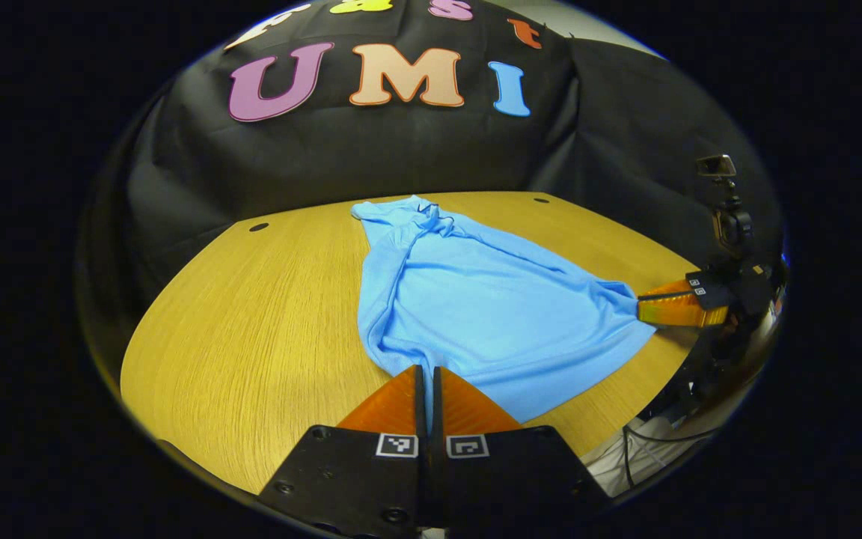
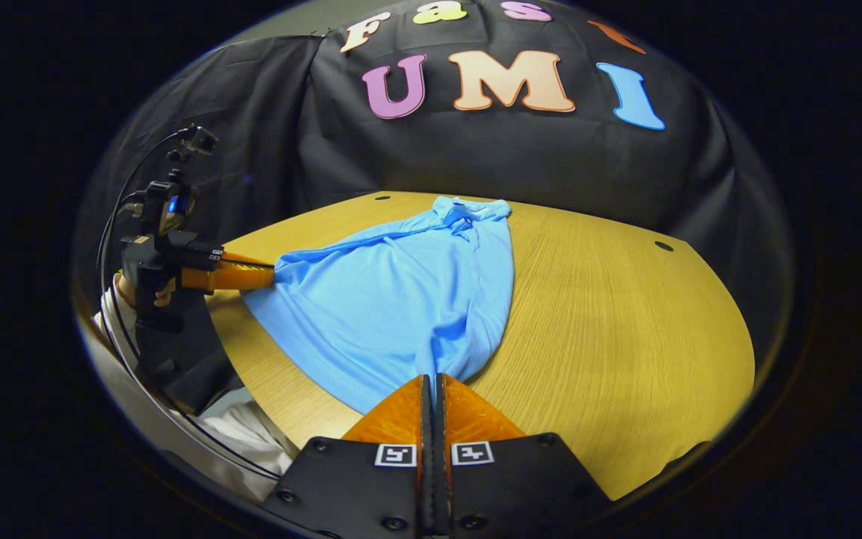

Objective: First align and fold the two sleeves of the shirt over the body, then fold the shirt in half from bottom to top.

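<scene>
Wood-grain table (image 1: 251, 329) is bearing a smooth light-blue shirt (image 1: 476, 307).
Left gripper (image 1: 426, 372) and right gripper (image 2: 431, 380) are each pinching a near hem corner; soft fabric is bunching ahead toward the collar.

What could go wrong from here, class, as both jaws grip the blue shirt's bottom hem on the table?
1. The left gripper and right gripper each pinch only a thin edge of the shirt, so the cloth could slip out.
2. The fabric is bunched and creased near the collar, so the fold may come out uneven.
3. The hem lies near the table edge and could be dragged off.
</scene>
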Available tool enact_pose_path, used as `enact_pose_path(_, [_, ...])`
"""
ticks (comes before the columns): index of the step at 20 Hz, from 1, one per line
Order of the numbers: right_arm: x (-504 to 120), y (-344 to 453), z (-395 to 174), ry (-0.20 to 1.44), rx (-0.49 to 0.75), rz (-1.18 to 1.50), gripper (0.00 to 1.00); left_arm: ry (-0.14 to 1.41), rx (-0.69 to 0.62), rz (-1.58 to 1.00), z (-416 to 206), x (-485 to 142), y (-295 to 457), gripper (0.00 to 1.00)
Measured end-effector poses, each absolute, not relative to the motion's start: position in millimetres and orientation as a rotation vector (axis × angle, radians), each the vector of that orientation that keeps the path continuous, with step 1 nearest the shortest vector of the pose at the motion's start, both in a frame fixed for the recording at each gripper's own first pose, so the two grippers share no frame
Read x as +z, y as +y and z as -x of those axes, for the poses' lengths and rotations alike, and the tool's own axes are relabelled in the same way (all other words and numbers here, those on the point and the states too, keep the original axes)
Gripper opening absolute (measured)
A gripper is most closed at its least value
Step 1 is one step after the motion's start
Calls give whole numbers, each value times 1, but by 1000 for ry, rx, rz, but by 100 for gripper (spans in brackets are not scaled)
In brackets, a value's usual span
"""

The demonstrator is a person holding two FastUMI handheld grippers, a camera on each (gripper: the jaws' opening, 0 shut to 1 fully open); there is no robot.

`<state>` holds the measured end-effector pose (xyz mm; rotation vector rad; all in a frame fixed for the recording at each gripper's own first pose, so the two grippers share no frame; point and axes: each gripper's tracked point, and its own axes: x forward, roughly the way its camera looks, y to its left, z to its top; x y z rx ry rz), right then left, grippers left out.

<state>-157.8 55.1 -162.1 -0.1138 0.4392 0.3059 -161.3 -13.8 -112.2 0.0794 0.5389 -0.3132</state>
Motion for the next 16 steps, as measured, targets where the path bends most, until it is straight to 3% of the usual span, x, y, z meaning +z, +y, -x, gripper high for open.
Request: enact_pose_path(16, [-67,66,28,350,253,90,3,407,-310,25,21,-41,3,0])
